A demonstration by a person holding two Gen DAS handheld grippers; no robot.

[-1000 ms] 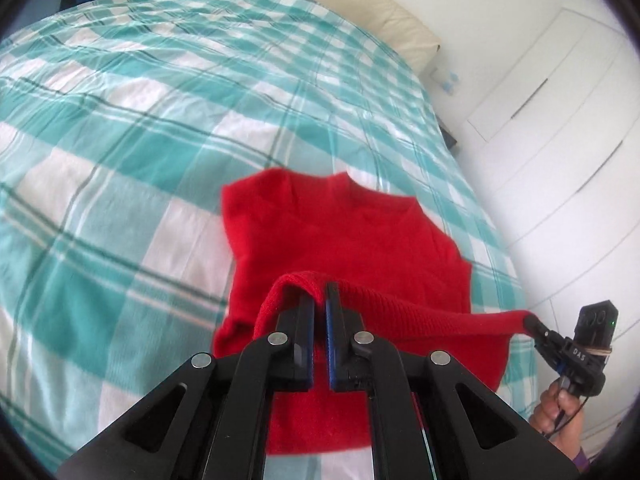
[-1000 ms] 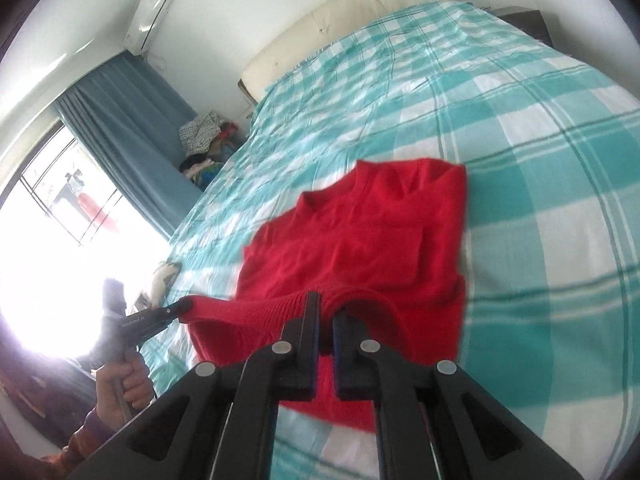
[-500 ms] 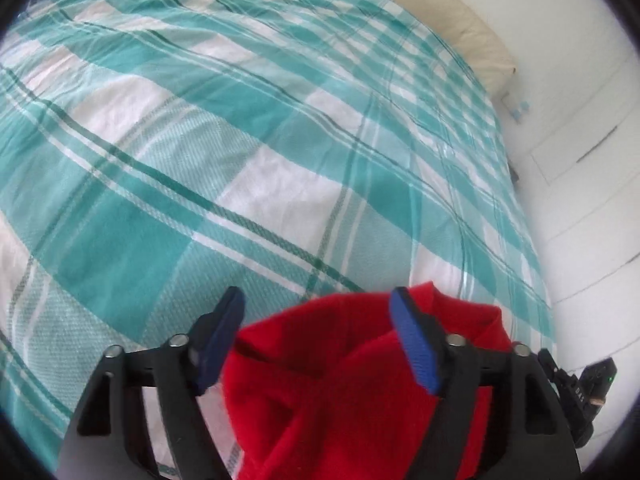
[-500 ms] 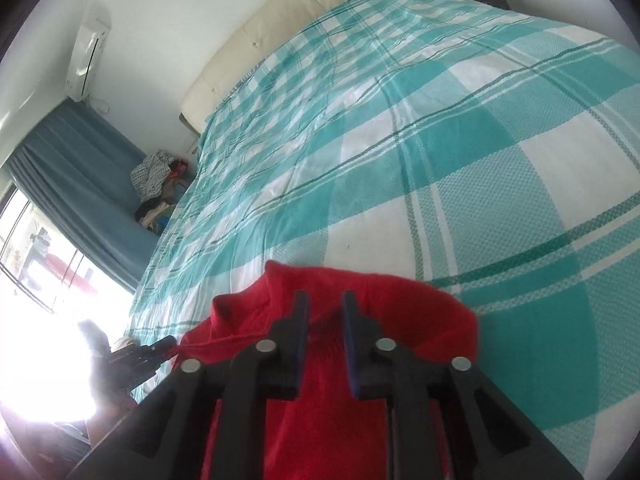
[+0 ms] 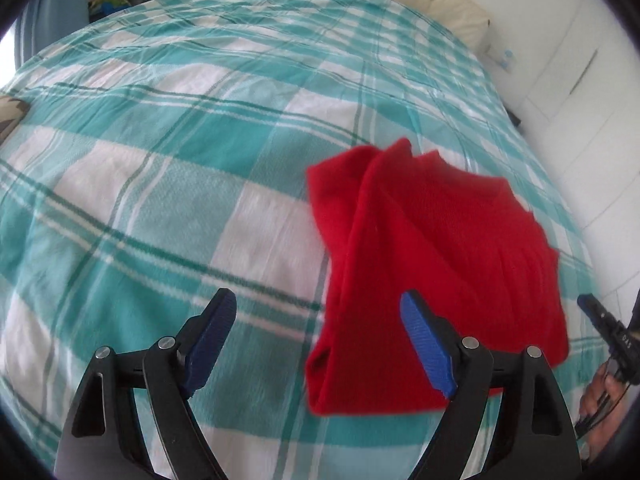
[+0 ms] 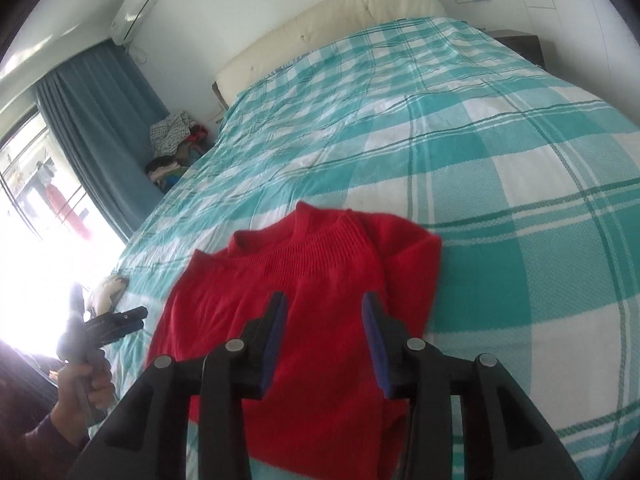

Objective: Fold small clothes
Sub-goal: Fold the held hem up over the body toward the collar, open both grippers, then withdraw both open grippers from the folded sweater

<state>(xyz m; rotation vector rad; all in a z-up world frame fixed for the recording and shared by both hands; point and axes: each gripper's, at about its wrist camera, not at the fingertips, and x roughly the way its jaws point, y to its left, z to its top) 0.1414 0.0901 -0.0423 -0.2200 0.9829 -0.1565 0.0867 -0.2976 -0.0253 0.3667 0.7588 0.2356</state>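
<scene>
A red knitted sweater [image 5: 432, 256] lies folded on the teal and white checked bedspread [image 5: 168, 152]. Its lower half lies folded up over the body, with the ribbed collar at the far end [image 6: 316, 236]. My left gripper [image 5: 316, 320] is open and empty, hovering above the bed just left of the sweater's left edge. My right gripper [image 6: 324, 320] is open and empty, hovering over the middle of the sweater [image 6: 304, 320]. The right gripper also shows at the right edge of the left wrist view [image 5: 600, 320]. The left gripper shows at the left of the right wrist view [image 6: 116, 320].
A cream headboard [image 6: 332, 20] stands at the far end of the bed. A pile of clothes [image 6: 176, 148] lies by the blue curtain [image 6: 100, 128] and window. White wardrobe doors [image 5: 592, 92] stand to the right of the bed.
Both grippers carried the sweater's hem forward over its body, then opened and let it go. They have since drawn back, the left one shifting off the sweater's left side.
</scene>
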